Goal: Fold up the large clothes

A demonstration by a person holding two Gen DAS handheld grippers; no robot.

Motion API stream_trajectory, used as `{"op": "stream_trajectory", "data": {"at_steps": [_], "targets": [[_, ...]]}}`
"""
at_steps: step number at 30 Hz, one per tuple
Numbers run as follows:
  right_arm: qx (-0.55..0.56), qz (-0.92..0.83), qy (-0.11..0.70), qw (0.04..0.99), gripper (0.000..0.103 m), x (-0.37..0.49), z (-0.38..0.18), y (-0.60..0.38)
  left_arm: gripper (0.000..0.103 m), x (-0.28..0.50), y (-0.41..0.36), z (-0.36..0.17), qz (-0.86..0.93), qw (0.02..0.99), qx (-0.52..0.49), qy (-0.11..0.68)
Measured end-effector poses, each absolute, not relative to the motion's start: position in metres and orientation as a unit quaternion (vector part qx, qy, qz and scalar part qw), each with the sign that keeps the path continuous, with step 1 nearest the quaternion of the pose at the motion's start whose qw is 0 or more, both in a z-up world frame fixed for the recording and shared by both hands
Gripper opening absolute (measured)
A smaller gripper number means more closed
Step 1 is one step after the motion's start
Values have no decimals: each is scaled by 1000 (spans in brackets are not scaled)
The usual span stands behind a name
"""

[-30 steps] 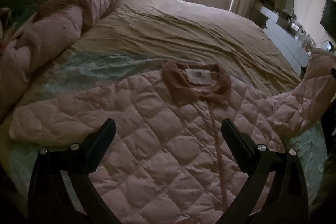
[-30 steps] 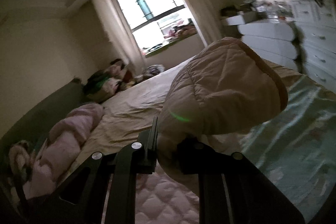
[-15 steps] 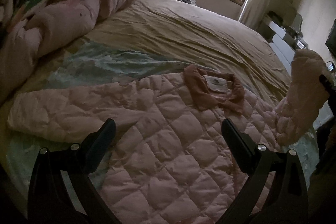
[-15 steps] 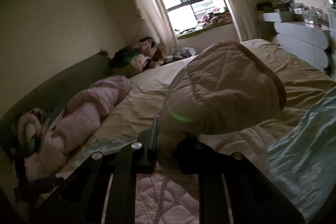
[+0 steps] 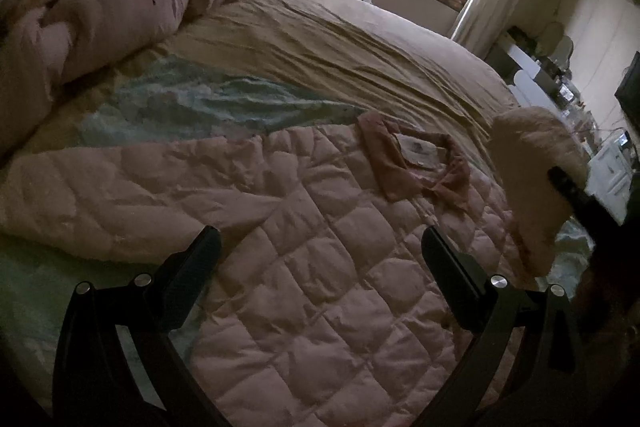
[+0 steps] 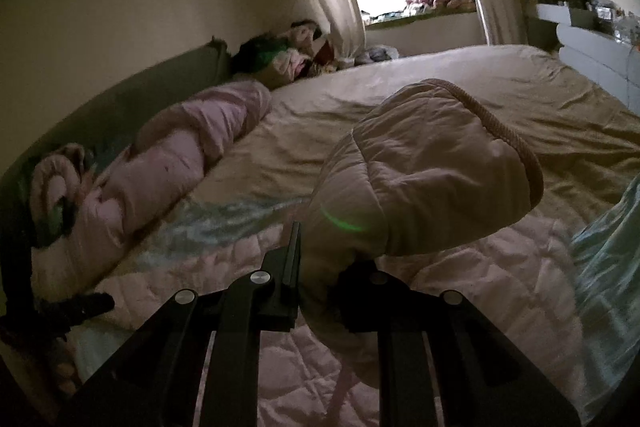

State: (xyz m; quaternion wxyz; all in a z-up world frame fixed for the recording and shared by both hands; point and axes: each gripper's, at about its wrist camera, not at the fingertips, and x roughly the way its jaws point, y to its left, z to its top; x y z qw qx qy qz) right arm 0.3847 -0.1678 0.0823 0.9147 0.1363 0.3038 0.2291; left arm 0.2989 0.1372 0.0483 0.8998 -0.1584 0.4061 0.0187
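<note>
Left wrist view, jacket: While the pink quilted jacket [image 5: 320, 267] is seen spread front-up across the bed [image 5: 360, 39], its collar [image 5: 416, 159] is found at the far end and its hem toward the camera, so the long axis runs away from the fingers.
Left wrist view, left gripper: The left gripper [image 5: 320, 259] is held over the jacket body with its jaws wide apart; nothing is caught between them.
Left wrist view, left sleeve: One sleeve [image 5: 100, 195] is laid out flat to the left, crosswise to the body.
Left wrist view, raised sleeve: The other sleeve [image 5: 536, 163] is seen lifted at the right edge, clamped in the dark right gripper [image 5: 568, 187].
Right wrist view, grip: The right gripper [image 6: 316, 287] is shown closed tight on the sleeve [image 6: 420, 179], whose cuff end bulges up above the jaws.
Right wrist view, direction: The jacket body [image 6: 460, 291] is seen below and ahead-left of the fingers, so the sleeve is judged to be due across it toward the midline.
Right wrist view, nearer hand: The right hand is judged better placed for this fold; a tip of the left gripper [image 6: 88, 303] is glimpsed low at the left.
</note>
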Motion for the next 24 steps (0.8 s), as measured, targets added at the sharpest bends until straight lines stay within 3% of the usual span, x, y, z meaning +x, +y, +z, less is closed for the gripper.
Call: {"op": "stream_trajectory", "data": {"at_steps": [13, 17, 24], "targets": [[118, 243, 392, 879, 20, 374, -4, -124, 94, 313, 126, -23, -11, 866, -183, 465], [91, 268, 385, 879, 35, 360, -5, -109, 94, 317, 133, -30, -38, 851, -241, 465], [46, 333, 417, 844, 44, 343, -17, -76, 94, 318, 137, -16, -84, 842, -307, 436]]}}
